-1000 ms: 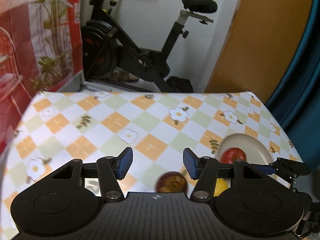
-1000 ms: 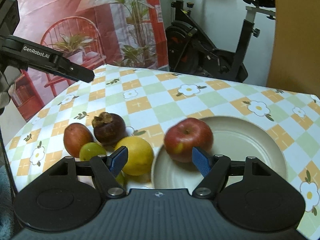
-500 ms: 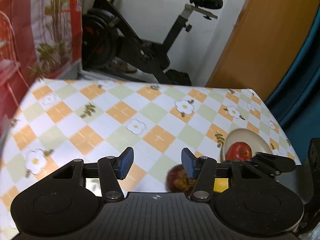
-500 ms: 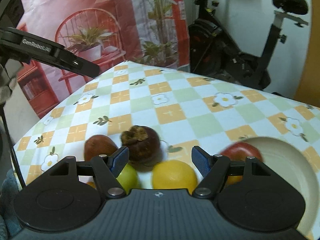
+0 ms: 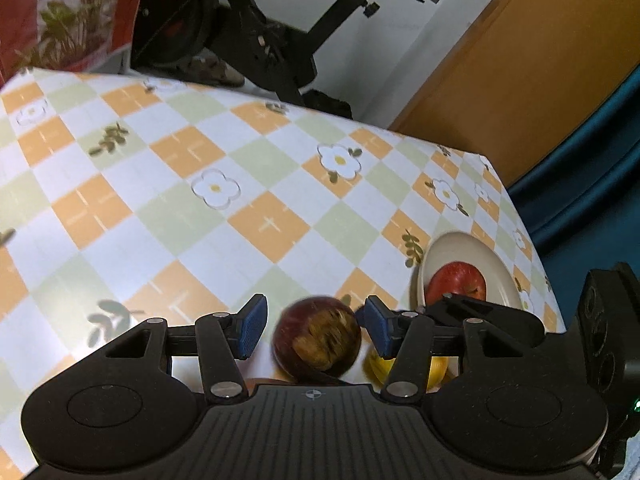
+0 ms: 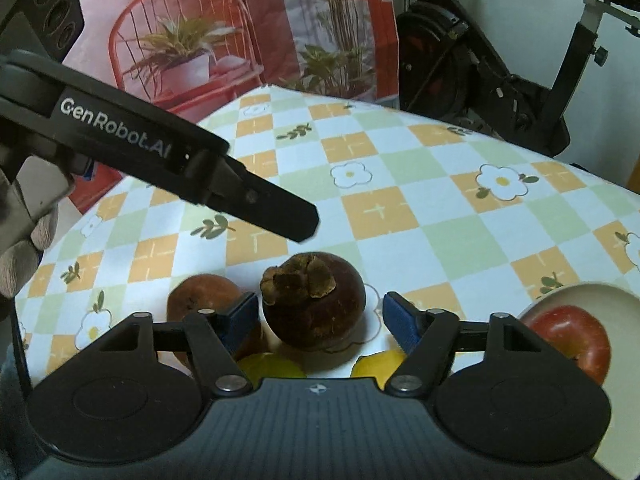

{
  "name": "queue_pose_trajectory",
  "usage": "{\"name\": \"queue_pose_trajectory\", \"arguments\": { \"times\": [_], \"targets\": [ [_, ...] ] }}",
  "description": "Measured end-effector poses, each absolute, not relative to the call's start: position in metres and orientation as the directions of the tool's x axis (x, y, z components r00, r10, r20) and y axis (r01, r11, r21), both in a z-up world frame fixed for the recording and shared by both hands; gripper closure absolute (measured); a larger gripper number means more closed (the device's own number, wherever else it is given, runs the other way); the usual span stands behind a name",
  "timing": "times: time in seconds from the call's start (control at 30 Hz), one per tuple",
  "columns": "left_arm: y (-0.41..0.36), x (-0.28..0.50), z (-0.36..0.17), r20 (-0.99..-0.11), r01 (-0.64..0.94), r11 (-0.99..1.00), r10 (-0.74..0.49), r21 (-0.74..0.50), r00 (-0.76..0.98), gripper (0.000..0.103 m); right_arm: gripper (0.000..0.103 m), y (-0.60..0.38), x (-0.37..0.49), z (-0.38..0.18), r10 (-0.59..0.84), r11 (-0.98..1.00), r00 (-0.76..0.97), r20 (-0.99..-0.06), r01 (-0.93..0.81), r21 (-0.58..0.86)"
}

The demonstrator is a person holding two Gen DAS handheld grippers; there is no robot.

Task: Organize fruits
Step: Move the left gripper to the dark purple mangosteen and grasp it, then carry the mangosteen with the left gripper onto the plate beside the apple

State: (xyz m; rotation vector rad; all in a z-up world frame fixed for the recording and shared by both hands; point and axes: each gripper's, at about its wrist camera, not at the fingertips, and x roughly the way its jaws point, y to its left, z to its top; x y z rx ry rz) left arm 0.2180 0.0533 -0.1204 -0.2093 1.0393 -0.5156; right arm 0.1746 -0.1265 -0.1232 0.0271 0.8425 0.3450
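A dark purple mangosteen sits on the checked tablecloth among a brown fruit, a green fruit and a yellow fruit. My right gripper frames the mangosteen; its jaws are closing, with gaps left at both pads. My left gripper is open and hovers over the same mangosteen. From the right wrist view its finger hangs above and behind the fruit. A red apple lies on the cream plate to the right.
An exercise bike stands beyond the table's far edge, with an orange door to its right. A red printed backdrop with plants hangs at the left. A gloved hand holds the left gripper. Bare tablecloth stretches behind the fruit.
My right gripper has swung left from the apple and plate to the mangosteen, and its jaws have narrowed. My left gripper has dropped lower and tilted down over the mangosteen.
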Motion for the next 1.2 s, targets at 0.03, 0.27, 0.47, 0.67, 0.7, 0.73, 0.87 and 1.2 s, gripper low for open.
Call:
{"name": "queue_pose_trajectory", "arguments": {
  "times": [0.03, 0.27, 0.47, 0.67, 0.7, 0.73, 0.87, 1.2],
  "targets": [
    [0.052, 0.218, -0.123, -0.767, 0.309, 0.859, -0.506, -0.407, 0.394, 0.047, 0.036, -0.127, 0.175, -0.124, 0.314, 0.944, 0.614, -0.724, -0.286, 0.166],
    [0.051, 0.223, -0.138, -0.773, 0.288, 0.856, -0.513, -0.429, 0.372, 0.046, 0.037, -0.128, 0.183, -0.128, 0.338, 0.938, 0.607, -0.719, -0.276, 0.209],
    [0.051, 0.228, -0.144, -0.775, 0.273, 0.864, -0.502, -0.424, 0.384, 0.049, 0.039, -0.127, 0.190, -0.130, 0.349, 0.937, 0.605, -0.716, -0.251, 0.244],
    [0.054, 0.230, -0.145, -0.766, 0.266, 0.858, -0.512, -0.439, 0.388, 0.049, 0.038, -0.127, 0.194, -0.133, 0.353, 0.935, 0.602, -0.716, -0.230, 0.269],
    [0.053, 0.230, -0.145, -0.766, 0.264, 0.859, -0.511, -0.439, 0.389, 0.049, 0.038, -0.128, 0.194, -0.133, 0.354, 0.935, 0.603, -0.715, -0.226, 0.273],
    [0.053, 0.230, -0.144, -0.767, 0.264, 0.859, -0.511, -0.438, 0.389, 0.049, 0.039, -0.128, 0.194, -0.133, 0.355, 0.935, 0.605, -0.712, -0.223, 0.277],
    [0.051, 0.223, -0.136, -0.751, 0.284, 0.853, -0.521, -0.439, 0.406, 0.049, 0.039, -0.130, 0.190, -0.131, 0.356, 0.934, 0.621, -0.699, -0.216, 0.284],
    [0.019, 0.205, -0.105, -0.714, 0.359, 0.830, -0.553, -0.427, 0.429, 0.051, 0.039, -0.155, 0.158, -0.108, 0.358, 0.930, 0.690, -0.629, -0.204, 0.306]
  ]
}}
